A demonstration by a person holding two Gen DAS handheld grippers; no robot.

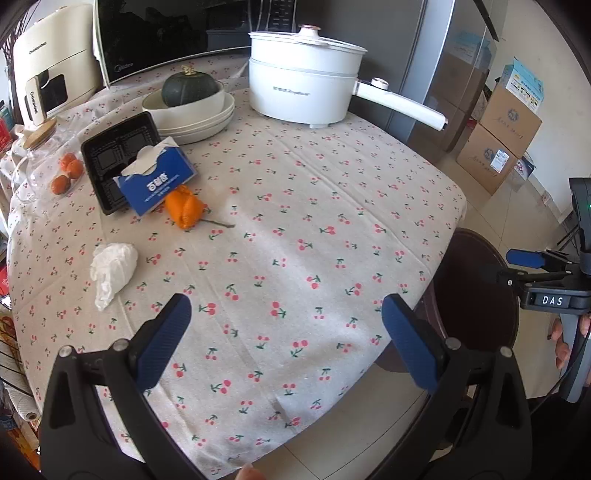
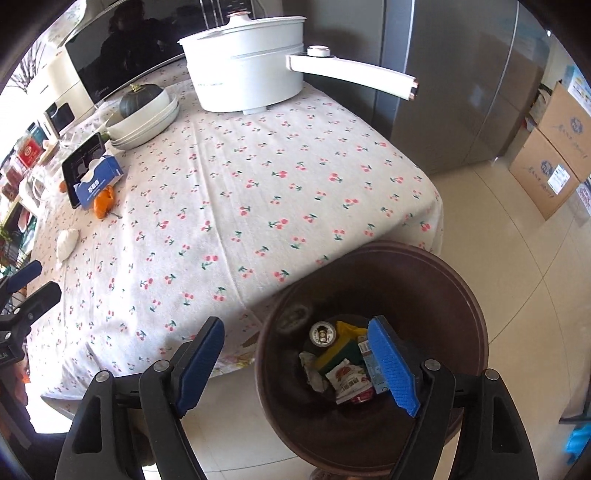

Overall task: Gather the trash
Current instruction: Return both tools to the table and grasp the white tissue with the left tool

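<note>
A crumpled white tissue [image 1: 110,271] lies on the cherry-print tablecloth [image 1: 295,229] at the left; it also shows in the right wrist view [image 2: 67,242]. Behind it are an orange peel [image 1: 184,207], a blue tissue box [image 1: 157,181] and a black plastic tray [image 1: 114,162]. My left gripper [image 1: 286,314] is open and empty above the table's near part. My right gripper [image 2: 297,336] is open and empty above a dark brown trash bin [image 2: 443,295] that holds a can, wrappers and paper. The bin stands on the floor at the table's right corner [image 1: 476,295].
At the table's back stand a white electric pot [image 1: 306,85] with a long handle, stacked white bowls holding a green squash [image 1: 190,86], a microwave [image 1: 162,33] and a glass jar with oranges [image 1: 48,162]. Cardboard boxes [image 1: 502,140] and a grey fridge [image 2: 461,81] stand on the right.
</note>
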